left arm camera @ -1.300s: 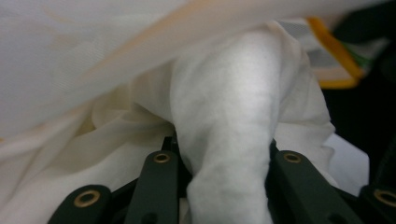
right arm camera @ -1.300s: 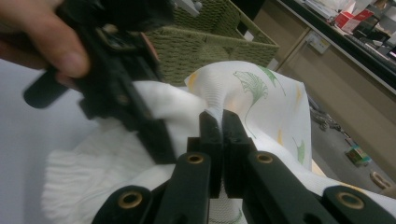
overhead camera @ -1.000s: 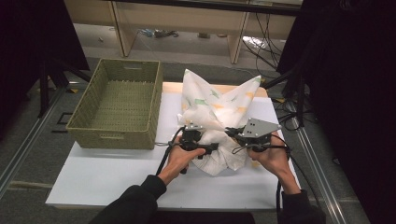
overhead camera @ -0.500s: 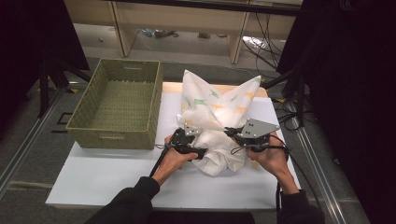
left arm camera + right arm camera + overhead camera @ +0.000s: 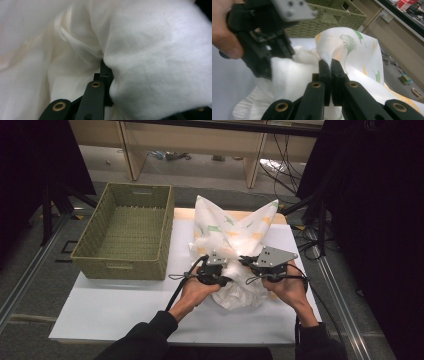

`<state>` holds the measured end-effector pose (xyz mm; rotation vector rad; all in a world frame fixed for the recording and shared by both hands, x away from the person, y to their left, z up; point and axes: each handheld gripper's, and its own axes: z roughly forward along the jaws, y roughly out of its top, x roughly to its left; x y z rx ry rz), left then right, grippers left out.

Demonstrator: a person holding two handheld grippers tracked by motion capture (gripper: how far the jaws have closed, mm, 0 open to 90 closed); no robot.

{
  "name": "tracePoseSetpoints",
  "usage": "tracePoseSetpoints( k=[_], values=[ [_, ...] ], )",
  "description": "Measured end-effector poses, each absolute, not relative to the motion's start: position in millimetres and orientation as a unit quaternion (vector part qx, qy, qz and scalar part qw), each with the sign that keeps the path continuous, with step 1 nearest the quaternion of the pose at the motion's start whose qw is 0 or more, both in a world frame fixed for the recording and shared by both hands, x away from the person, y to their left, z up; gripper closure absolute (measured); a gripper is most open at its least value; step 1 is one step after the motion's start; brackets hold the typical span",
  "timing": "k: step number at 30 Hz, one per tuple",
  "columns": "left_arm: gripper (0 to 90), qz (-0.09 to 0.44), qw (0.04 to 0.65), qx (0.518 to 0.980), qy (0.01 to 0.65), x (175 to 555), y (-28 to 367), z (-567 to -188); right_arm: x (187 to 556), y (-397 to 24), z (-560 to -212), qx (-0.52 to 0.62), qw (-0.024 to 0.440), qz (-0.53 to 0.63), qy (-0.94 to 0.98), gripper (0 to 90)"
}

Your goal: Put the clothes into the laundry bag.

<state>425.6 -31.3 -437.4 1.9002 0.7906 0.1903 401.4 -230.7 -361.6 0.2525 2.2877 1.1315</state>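
**Item:** cushion job, insert into cover. Status: part done, approx. midway at best (est.).

**Cover** [image 5: 235, 222]: white cloth w/ green and orange leaf print. Lies on the desk [image 5: 125, 310], centre-right, just right of the basket. Two far corners stand up in peaks; the near end is bunched between the two hands.

**Insert** [image 5: 160, 62]: white, fluffy. Sits at the near end of the cover, a good part bulging out toward the person. Not fully inside.

**Left gripper** [image 5: 220, 272]: at the near left of the bundle. Fingers [image 5: 106, 71] have just been closing w/ the insert between them. One finger is dug into the fluff and the other is mostly hidden under it. Prob. clamped on a wad of insert, though the view is too smothered to be sure.

**Right gripper** [image 5: 331, 63]: at the near right of the bundle. Fingers together, clamped on a fold of cover, cloth pinched flat between them.

**Basket** [image 5: 120, 267]: woven, green, at the far left of the desk. Nothing in it.

**Done:** cover gripped and held; insert gripped at the cover's near end.

**Left:** push the rest of the insert in, work it up to the far corners, pull the cover edge over and smooth it. Basket may be the end stop, judging by its place.
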Motion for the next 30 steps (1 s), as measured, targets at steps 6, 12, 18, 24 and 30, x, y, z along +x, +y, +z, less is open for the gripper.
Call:
tracePoseSetpoints(
  k=[6, 12, 18, 24, 30],
  values=[
    [79.8, 0.092, 0.529, 0.741, 0.403, 464, -26, -445, 400, -236, -355, 0.107, 0.278, 0.437, 0.849, 90.0],
    [51.9, 0.086, 0.473, 0.776, 0.408, 459, -23, -467, 402, -231, -362, 0.102, 0.269, 0.426, 0.858, 90.0],
    [26.1, 0.052, 0.49, 0.792, 0.359, 436, 8, -449, 402, -235, -361, 0.103, 0.275, 0.424, 0.857, 90.0],
    [15.1, 0.072, 0.447, 0.832, 0.321, 415, -16, -463, 403, -231, -362, 0.102, 0.274, 0.421, 0.859, 90.0],
    [33.9, 0.065, 0.433, 0.839, 0.322, 428, -39, -476, 401, -231, -362, 0.099, 0.268, 0.425, 0.859, 90.0]
  ],
)
